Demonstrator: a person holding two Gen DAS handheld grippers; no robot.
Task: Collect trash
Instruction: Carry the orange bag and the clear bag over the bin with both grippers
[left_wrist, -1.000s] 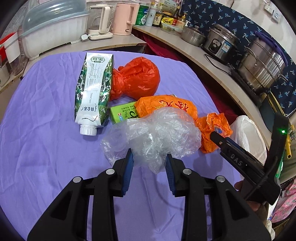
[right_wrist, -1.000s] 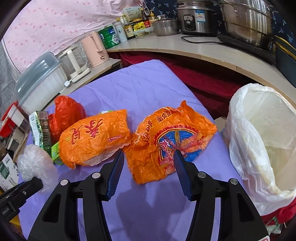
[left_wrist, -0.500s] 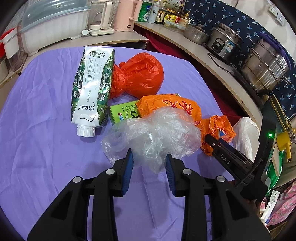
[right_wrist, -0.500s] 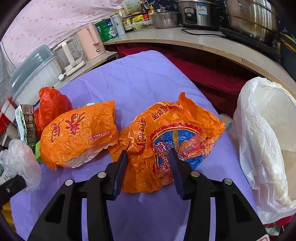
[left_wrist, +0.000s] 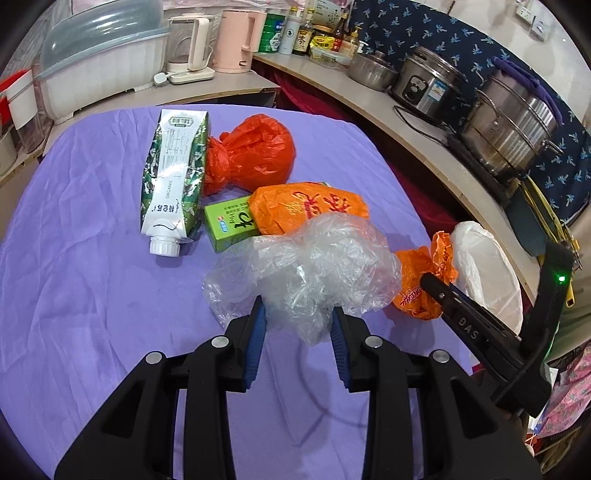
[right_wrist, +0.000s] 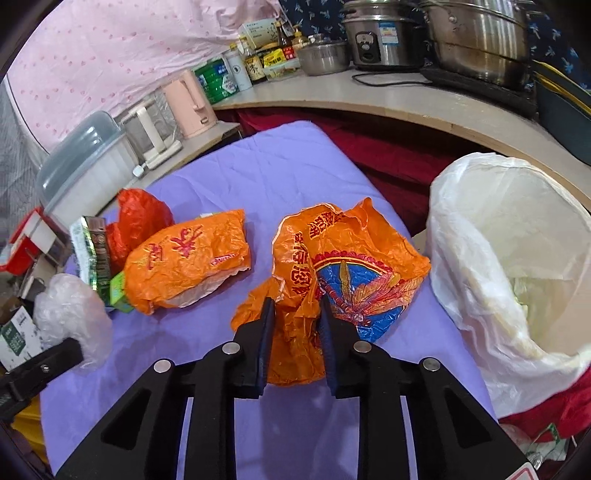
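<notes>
While our left claw (left_wrist: 295, 325) grips a tail of the clear plastic bag (left_wrist: 310, 269), pads pinched on it, our right claw (right_wrist: 294, 317) is closing on the printed orange wrapper (right_wrist: 343, 266), a fold already between its pads, low at the near edge so it lifts clean off the purple bench (right_wrist: 280, 173); just right waits the white-lined bin (right_wrist: 509, 258), handy for both drops; further back lie the second orange wrapper (left_wrist: 306, 206), green box (left_wrist: 229, 221), carton (left_wrist: 173, 177) and red bag (left_wrist: 255, 151)
</notes>
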